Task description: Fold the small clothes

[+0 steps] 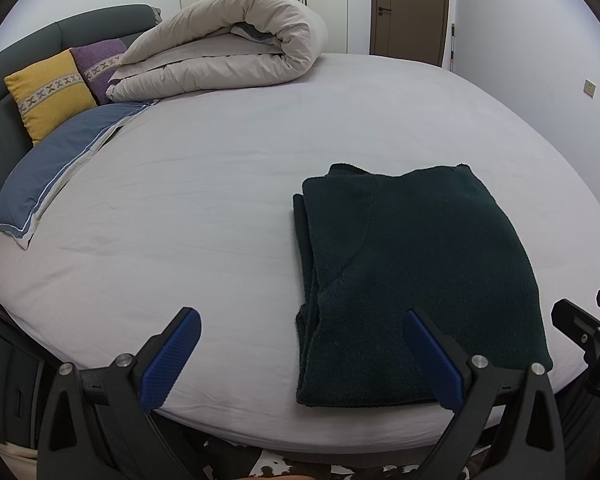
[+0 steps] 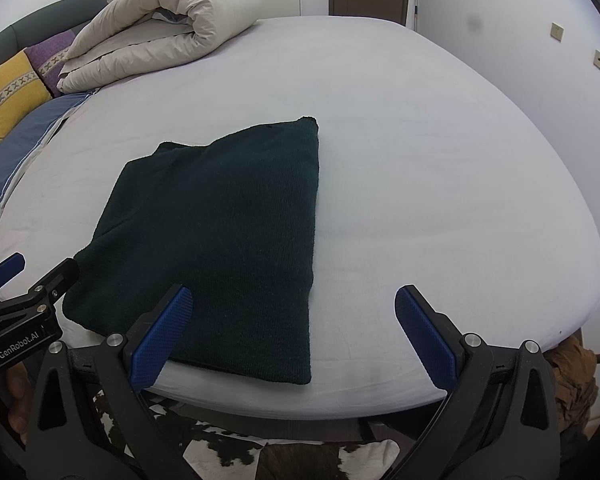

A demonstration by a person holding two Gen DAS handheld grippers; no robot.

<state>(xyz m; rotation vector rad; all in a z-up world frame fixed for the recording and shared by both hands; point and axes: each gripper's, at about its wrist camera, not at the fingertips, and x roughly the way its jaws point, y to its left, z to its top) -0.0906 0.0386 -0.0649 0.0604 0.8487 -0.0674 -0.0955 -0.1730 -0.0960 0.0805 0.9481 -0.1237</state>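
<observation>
A dark green knitted garment (image 1: 412, 280) lies folded into a long rectangle on the grey bed sheet (image 1: 200, 208), near the front edge. It also shows in the right wrist view (image 2: 228, 232). My left gripper (image 1: 300, 320) is open and empty, hovering at the bed's front edge, its right finger over the garment's near left corner. My right gripper (image 2: 292, 300) is open and empty, its left finger over the garment's near edge. The left gripper shows at the left of the right wrist view (image 2: 32, 276).
A rolled beige duvet (image 1: 228, 44) lies at the back of the bed. A blue pillow (image 1: 56, 172), a yellow cushion (image 1: 48, 92) and a purple cushion (image 1: 100, 64) sit by the grey headboard at left. A cowhide rug (image 2: 292, 456) lies on the floor below.
</observation>
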